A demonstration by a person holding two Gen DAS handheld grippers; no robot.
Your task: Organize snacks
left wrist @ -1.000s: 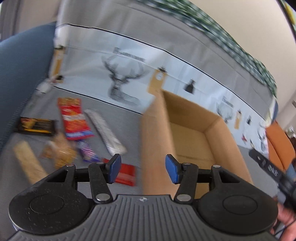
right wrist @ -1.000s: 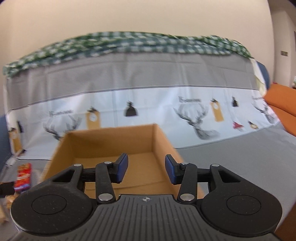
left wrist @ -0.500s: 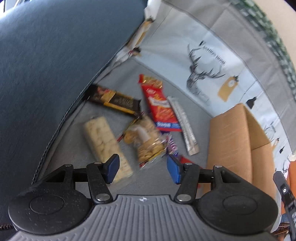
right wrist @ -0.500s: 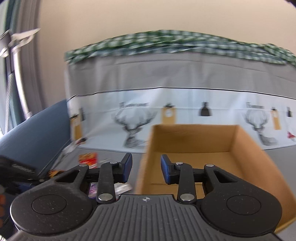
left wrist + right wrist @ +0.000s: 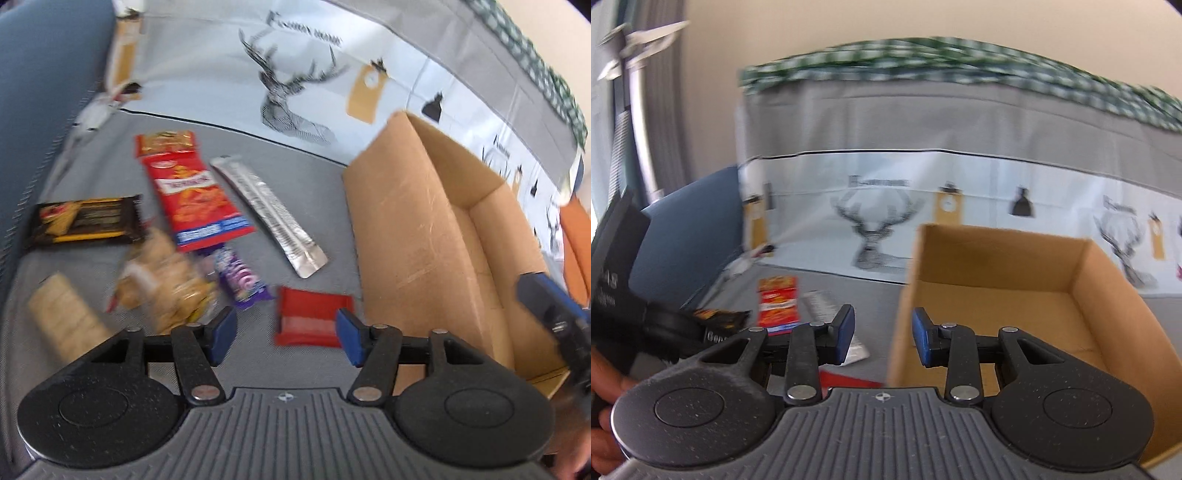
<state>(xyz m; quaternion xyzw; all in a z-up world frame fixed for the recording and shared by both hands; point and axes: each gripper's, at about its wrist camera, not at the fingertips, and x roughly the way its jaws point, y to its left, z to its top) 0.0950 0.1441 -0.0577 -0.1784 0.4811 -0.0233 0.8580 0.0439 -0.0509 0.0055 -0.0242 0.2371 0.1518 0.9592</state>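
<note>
Left wrist view, gripper: the left gripper [image 5: 282, 334] pointed down at the snacks, its jaws opening with nothing between the pads.
Left wrist view, snacks: a small red packet [image 5: 312, 317] lay just beyond the fingertips, a purple wrapper [image 5: 240, 278] beside it, a silver sachet [image 5: 269, 214] farther back, all outside the cardboard box [image 5: 406, 236].
Left wrist view, risk: the purple wrapper lay close enough to get caught along with the red packet.
Left wrist view, unclear: motion blur smeared the biscuit bag [image 5: 166, 280].
Right wrist view, gripper: the right gripper [image 5: 882, 338] hung over the box's [image 5: 993, 302] near corner, jaws narrowly apart and empty.
Right wrist view, risk: it could knock the box wall.
Right wrist view, hidden: most snacks sat behind the fingers.
</note>
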